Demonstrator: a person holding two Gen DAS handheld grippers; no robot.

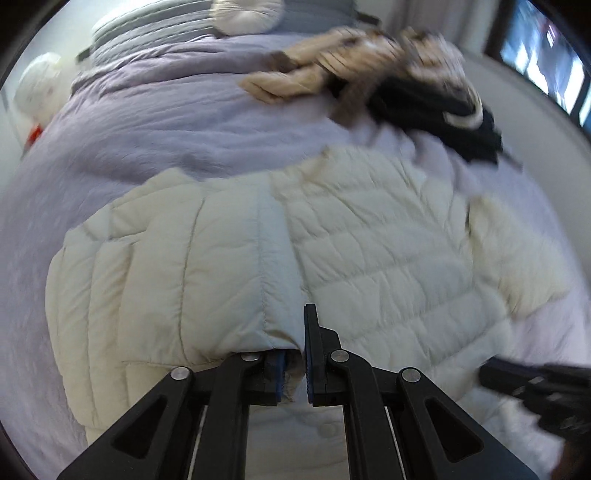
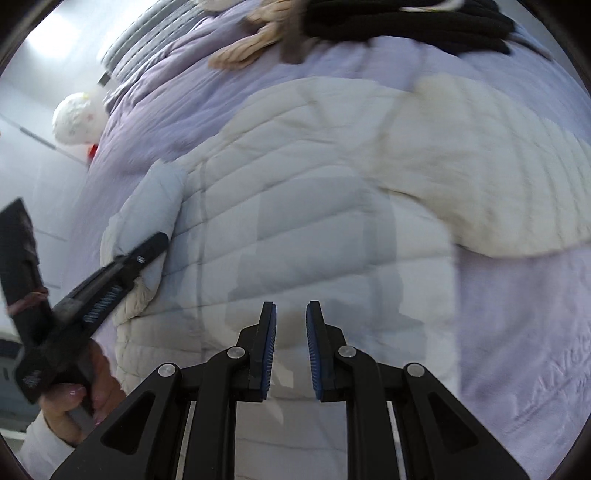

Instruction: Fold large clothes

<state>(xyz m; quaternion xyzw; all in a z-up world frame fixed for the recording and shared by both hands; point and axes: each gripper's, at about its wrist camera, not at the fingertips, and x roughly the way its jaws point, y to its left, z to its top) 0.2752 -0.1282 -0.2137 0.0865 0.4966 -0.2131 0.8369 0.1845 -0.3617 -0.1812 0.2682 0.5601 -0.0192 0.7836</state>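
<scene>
A cream quilted puffer jacket lies spread on a lilac bedspread; it also shows in the right wrist view. My left gripper is shut on the jacket's left edge, with fabric bunched between its blue pads. It shows from the side in the right wrist view, pinching a folded-over flap. My right gripper is open and empty, just above the jacket's lower middle. It appears blurred at the right edge of the left wrist view.
A beige garment and a black garment lie heaped at the far side of the bed. A pale pillow lies at the head. A white round object stands off the bed's left side.
</scene>
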